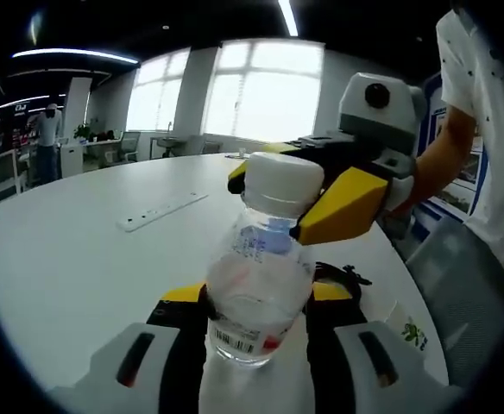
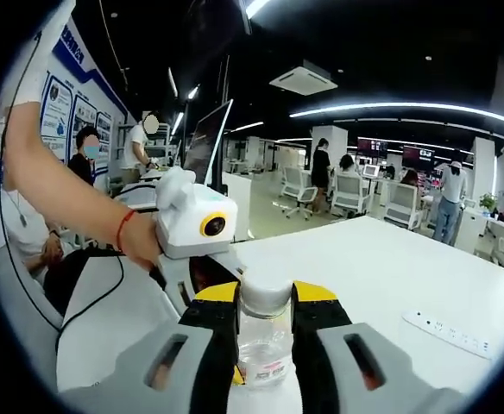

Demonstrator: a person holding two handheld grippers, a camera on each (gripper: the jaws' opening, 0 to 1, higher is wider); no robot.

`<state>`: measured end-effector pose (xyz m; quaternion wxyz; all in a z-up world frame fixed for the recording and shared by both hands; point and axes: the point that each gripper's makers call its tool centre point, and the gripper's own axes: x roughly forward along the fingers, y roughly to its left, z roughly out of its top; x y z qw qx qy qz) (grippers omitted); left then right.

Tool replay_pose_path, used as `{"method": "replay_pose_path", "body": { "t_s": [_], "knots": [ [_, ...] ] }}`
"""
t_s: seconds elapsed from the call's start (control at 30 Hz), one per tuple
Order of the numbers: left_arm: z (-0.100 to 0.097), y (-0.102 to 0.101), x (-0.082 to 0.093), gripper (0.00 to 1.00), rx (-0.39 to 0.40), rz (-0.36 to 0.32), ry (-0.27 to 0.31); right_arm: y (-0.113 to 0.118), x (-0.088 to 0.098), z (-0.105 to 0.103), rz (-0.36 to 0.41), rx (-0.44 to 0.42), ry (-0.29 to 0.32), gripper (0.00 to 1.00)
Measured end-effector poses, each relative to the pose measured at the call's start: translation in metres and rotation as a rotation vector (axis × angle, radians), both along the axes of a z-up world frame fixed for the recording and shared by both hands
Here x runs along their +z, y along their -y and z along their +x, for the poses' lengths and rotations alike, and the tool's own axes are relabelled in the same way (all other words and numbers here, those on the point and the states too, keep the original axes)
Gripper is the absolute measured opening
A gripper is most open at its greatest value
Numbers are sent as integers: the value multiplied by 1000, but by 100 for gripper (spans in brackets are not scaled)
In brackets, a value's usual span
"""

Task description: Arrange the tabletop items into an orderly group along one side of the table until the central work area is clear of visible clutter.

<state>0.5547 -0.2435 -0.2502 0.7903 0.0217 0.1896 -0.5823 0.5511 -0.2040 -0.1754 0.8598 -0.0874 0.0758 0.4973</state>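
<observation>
A clear plastic water bottle (image 1: 261, 285) with a white cap (image 1: 282, 179) sits between the jaws of my left gripper (image 1: 256, 295), which is shut on its body. My right gripper (image 1: 278, 198) comes in from the right, and its yellow-tipped jaws close on the cap. In the right gripper view, my right gripper (image 2: 267, 297) pinches the cap (image 2: 265, 300) from both sides, with the bottle (image 2: 263, 349) below it. The left gripper (image 2: 202, 278) reaches in from the left, held by a person's hand (image 2: 138, 246). The bottle is held above the white table (image 1: 71, 259).
A white power strip (image 1: 161, 211) lies on the table beyond the bottle, and is seen again at the right (image 2: 450, 332). The table's edge (image 1: 407, 285) runs close on the right, beside a person in a white shirt (image 1: 485, 129). Office chairs (image 2: 299, 190) and people stand farther off.
</observation>
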Motion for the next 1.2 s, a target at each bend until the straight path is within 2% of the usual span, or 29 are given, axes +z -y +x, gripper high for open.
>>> {"method": "replay_pose_path", "body": {
  "t_s": [0.2, 0.27, 0.33, 0.4, 0.5, 0.73, 0.83, 1.2],
  "knots": [
    [-1, 0, -1, 47, 1, 2, -8, 1, 0, 0, 0, -5, -7, 24],
    [-2, 1, -3, 49, 10, 4, -32, 0, 0, 1, -2, -3, -8, 24],
    [-2, 1, -3, 50, 10, 7, -26, 0, 0, 1, -2, -2, -11, 26],
    [-2, 1, -3, 51, 17, 8, -44, 0, 0, 0, -3, -1, -12, 26],
    [-2, 0, -3, 51, 17, 8, -36, 0, -1, -1, -7, -1, -14, 27],
    [2, -3, -2, 57, 39, 12, -42, 0, -4, 0, -11, -5, -27, 30],
    [2, -3, -1, 61, 46, 11, -53, 0, -2, -1, -10, -5, -25, 31],
    [0, -9, 0, 69, 76, 20, -81, 6, 2, 2, 7, -26, -46, 38]
  ]
}}
